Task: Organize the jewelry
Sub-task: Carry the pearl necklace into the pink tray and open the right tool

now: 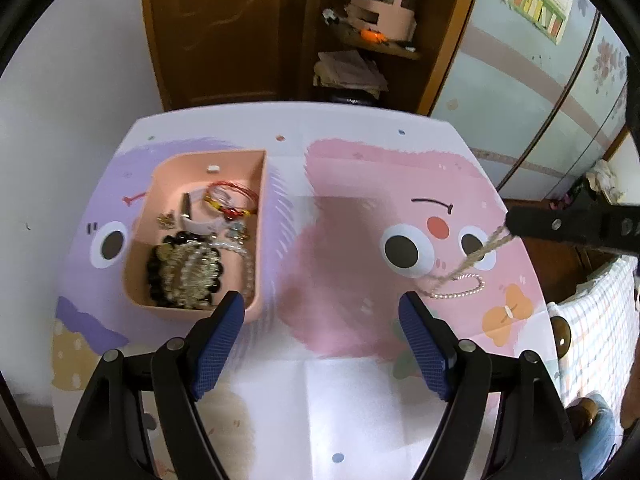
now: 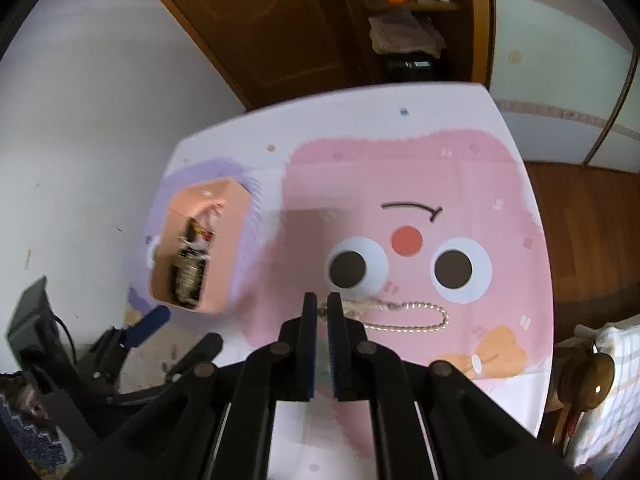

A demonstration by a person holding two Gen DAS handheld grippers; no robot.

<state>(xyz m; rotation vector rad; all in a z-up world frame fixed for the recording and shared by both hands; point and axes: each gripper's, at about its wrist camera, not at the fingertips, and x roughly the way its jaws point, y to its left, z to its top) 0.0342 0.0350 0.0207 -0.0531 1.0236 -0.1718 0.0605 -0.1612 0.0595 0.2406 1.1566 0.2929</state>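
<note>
A pink box (image 1: 262,216) on the left of the table holds several bracelets and bead strings; it also shows in the right wrist view (image 2: 226,240). My right gripper (image 2: 323,308) is shut on the braided cord (image 2: 370,305) of a pearl bracelet (image 2: 416,326). In the left wrist view the right gripper (image 1: 510,228) lifts the cord (image 1: 472,258) with the pearl bracelet (image 1: 460,292) trailing on the table. My left gripper (image 1: 322,312) is open and empty, just right of the box's near corner.
The table has a cartoon-face cloth (image 1: 360,240) in purple and pink. A brown door (image 1: 224,32) and shelves (image 1: 372,40) stand behind it. A checked cloth (image 1: 592,320) and a round brown knob (image 1: 562,336) lie at the right edge.
</note>
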